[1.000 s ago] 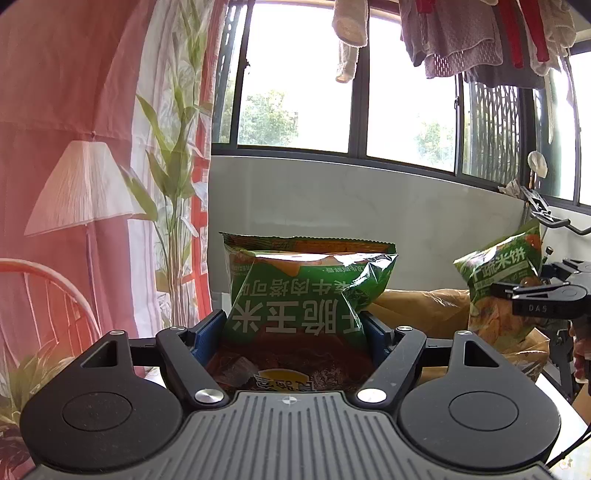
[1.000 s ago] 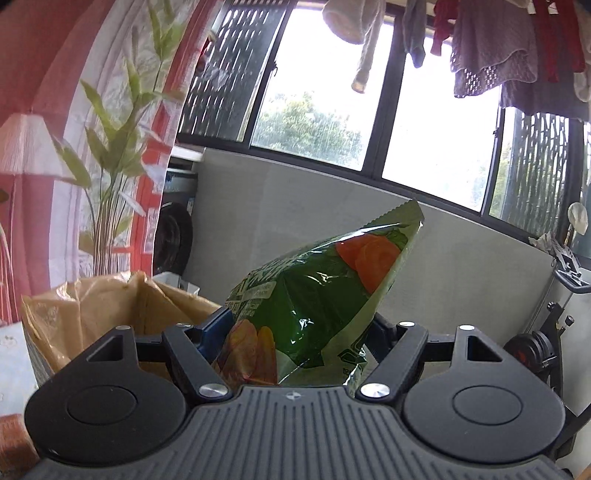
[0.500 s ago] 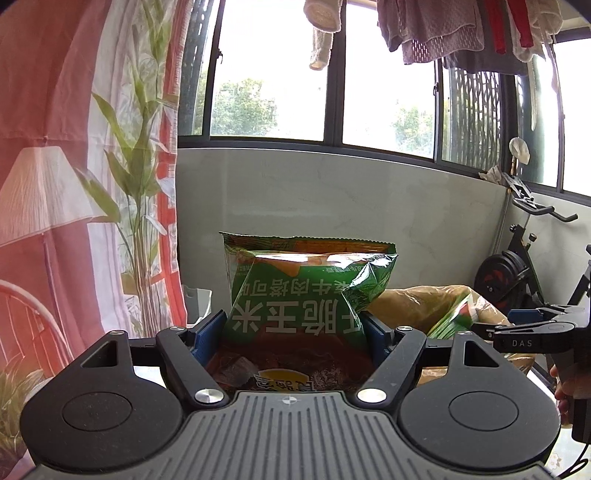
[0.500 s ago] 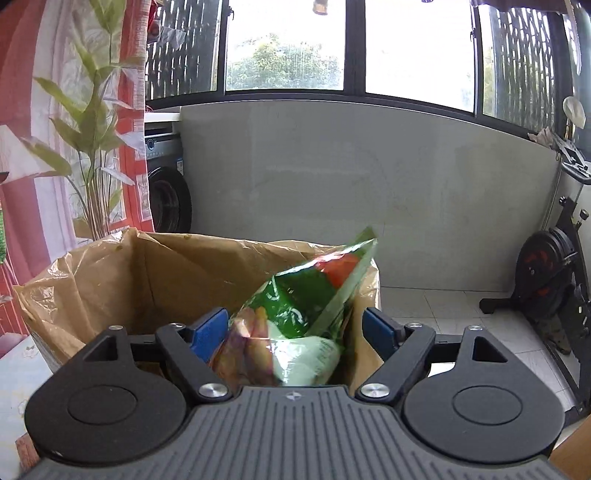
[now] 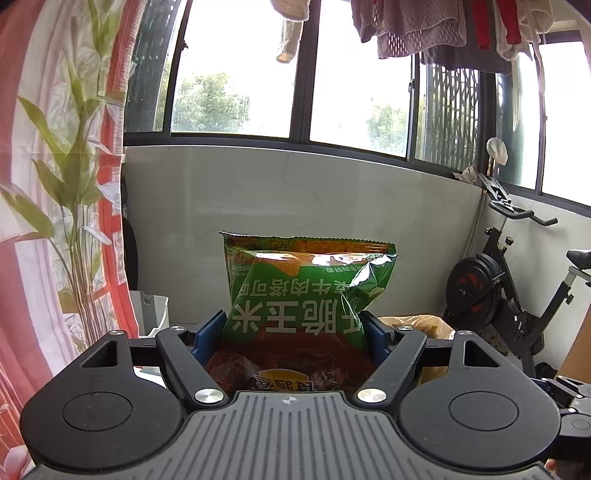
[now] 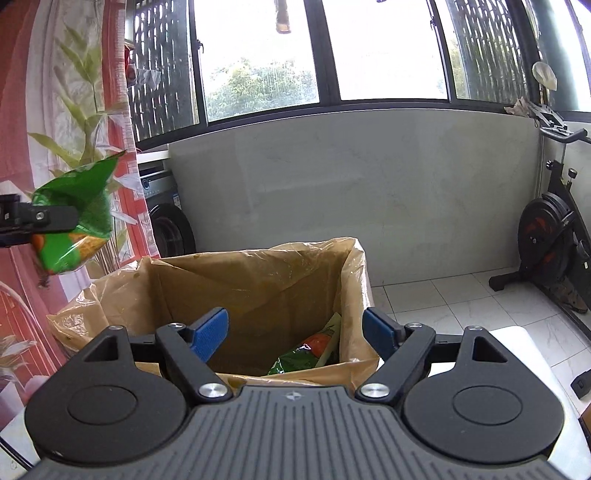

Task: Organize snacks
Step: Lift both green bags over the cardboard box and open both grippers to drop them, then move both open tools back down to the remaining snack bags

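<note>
green snack bag (image 5: 306,295) is pinched upright in left tool (image 5: 295,334), beside lined box (image 6: 258,280); right tool (image 6: 295,330) is held spread above box, second snack bag (image 6: 306,356) inside.

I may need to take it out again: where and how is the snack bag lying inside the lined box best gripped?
Grip the snack bag by its upturned flat edge, coming straight down from above. It lies tilted against the right wall of the lined box, whose walls block any sideways approach.

Home balcony: laundry (image 5: 424,33) overhead, exercise bike (image 6: 554,236), washing machine (image 6: 166,218).
</note>
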Available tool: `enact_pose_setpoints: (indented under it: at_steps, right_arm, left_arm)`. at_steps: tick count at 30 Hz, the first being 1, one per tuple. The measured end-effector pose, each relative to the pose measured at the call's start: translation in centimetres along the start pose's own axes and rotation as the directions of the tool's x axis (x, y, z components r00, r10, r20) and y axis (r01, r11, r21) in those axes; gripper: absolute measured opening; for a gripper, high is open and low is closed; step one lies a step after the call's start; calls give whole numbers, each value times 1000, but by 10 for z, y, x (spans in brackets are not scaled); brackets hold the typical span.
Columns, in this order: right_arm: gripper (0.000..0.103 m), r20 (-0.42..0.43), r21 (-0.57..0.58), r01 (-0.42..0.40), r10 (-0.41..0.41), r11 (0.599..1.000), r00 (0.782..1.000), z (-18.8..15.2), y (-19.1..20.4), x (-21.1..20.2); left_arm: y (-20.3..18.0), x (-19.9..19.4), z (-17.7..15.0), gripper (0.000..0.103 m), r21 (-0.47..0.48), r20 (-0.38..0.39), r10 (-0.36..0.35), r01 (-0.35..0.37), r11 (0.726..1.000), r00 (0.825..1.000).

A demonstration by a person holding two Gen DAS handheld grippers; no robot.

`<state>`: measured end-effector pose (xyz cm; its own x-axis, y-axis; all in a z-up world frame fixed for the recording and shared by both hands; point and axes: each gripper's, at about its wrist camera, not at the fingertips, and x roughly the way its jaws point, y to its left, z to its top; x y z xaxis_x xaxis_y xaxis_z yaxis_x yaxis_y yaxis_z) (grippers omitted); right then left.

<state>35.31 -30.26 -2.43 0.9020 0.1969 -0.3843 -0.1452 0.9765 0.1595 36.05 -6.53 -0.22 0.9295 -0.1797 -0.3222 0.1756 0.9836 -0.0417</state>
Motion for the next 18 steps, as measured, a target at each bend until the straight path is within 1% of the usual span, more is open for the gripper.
enact_pose_setpoints:
  at_steps: [3,4,7,11,13,15,18]
  right_arm:
    - [82,11,11,11,-11,1000,1000,-3,-2,-6]
    - [83,16,18,16,-16,1000,1000,-3,-3,-8]
    - [84,23,43,12,-13,999,1000,-5,-5,-13]
    - [85,31,64,21,-23,998,999,-8,-9,-20]
    - [91,37,89,22,-25,996,999,-11,-11,-25]
    - [93,41,112,13,-18,994,999,-12,-13,-29]
    - [99,57,117,14,-21,993,998,-16,-14,-38]
  left_arm:
    - [-6,28,-1,82,34,-64,5,-2,999,998]
    - [-7,37,-2,85,44,-93,7,-3,999,996]
    - [-5,49,-7,85,49,-117,10,-4,999,993]
    - [4,47,-12,89,44,-111,5,0,999,994]
    - [11,39,-12,89,27,-111,10,-7,1000,994]
    - [19,31,-13,89,6,-113,8,-8,1000,994]
    - [30,14,-17,89,-19,-109,1,-3,1000,994]
